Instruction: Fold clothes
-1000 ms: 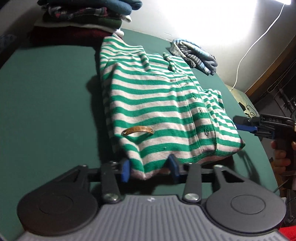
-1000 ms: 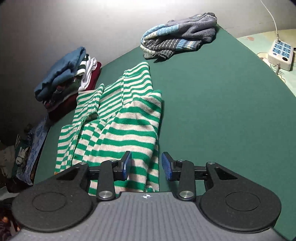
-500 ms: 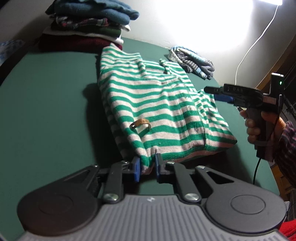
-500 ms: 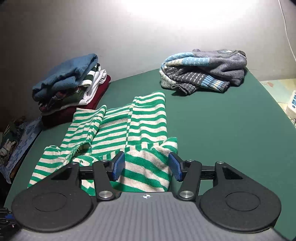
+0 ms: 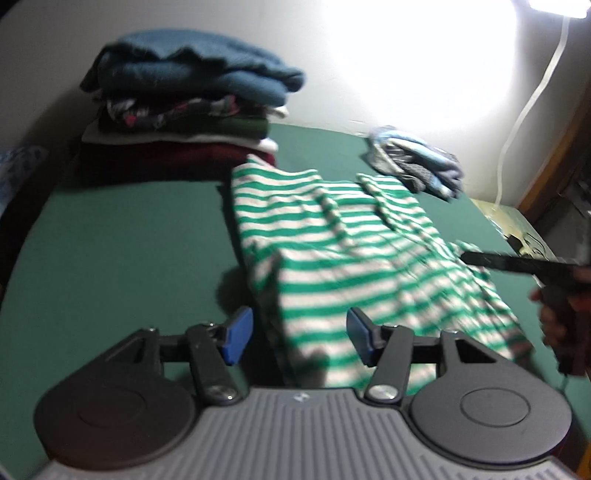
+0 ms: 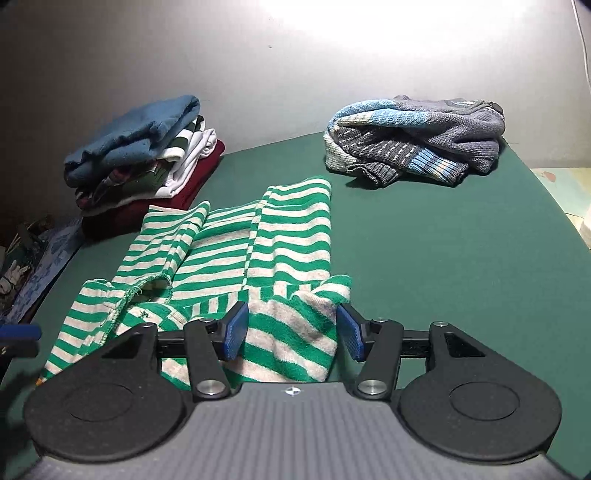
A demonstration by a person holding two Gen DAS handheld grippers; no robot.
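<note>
Green felt-like table top (image 6: 461, 258) fills most of both views, edge curved by the fisheye. Plain pale wall (image 6: 110, 55) runs along the far side, dim at left. Strong white glare (image 5: 417, 59) on the wall at far right, from a bright lamp (image 5: 557, 3) at the top corner; a white cable (image 5: 517, 125) hangs down the wall below it. Wooden trim (image 5: 554, 155) at right edge, dark clutter beyond, too blurred to tell. Pale patterned floor or mat (image 6: 565, 184) past the table's right edge. Dark cluttered area (image 6: 26, 251) at near left.
</note>
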